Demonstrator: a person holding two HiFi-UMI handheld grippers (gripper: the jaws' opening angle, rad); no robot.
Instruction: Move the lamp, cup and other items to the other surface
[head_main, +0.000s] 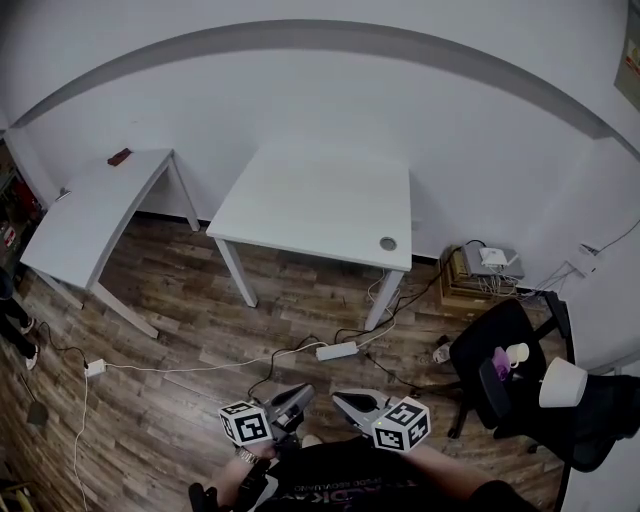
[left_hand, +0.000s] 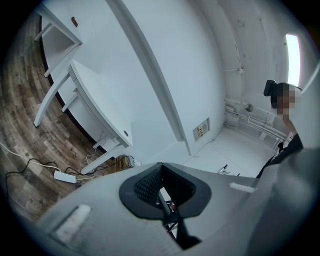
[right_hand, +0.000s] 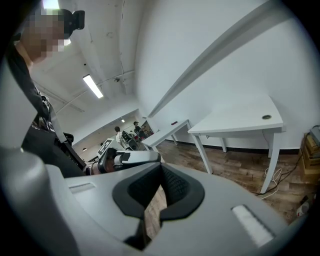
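A white-shaded lamp (head_main: 562, 383), a purple cup (head_main: 500, 362) and a small white item (head_main: 517, 352) rest on a black chair (head_main: 490, 335) at the far right of the head view. Both grippers hang low in front of me, far from those items. My left gripper (head_main: 303, 392) is shut and empty; its dark pads meet at the tip (left_hand: 161, 167). My right gripper (head_main: 338, 398) is also shut with nothing in it (right_hand: 161, 167). A bare white table (head_main: 320, 200) stands ahead by the wall, seen also in the right gripper view (right_hand: 240, 120).
A second white table (head_main: 90, 220) stands at the left with a small dark red object (head_main: 119, 156) on it. A power strip (head_main: 337, 351) and cables lie on the wood floor. A box with a white device (head_main: 480, 270) sits by the wall. Someone's feet (head_main: 15, 325) show at the left edge.
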